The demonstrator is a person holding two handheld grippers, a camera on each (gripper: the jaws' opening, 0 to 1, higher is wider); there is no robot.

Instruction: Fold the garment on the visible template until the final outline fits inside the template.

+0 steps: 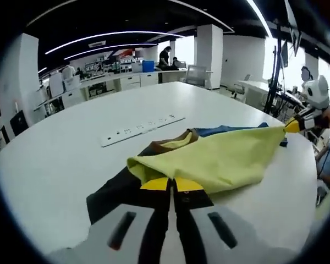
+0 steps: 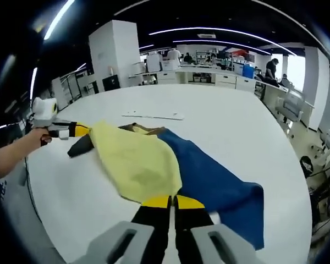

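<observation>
White office bench w/ garment mid-surface, soft, limp, light; both tools, left tool & right tool, pinched on yellow layer's edges, best grip pts imo.

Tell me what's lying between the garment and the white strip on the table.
Nothing: bare white table separates the garment from the white strip, seen in both views.

I can read no text, label, brand or number anywhere; any signs in the far room are too blurred for me.
</observation>
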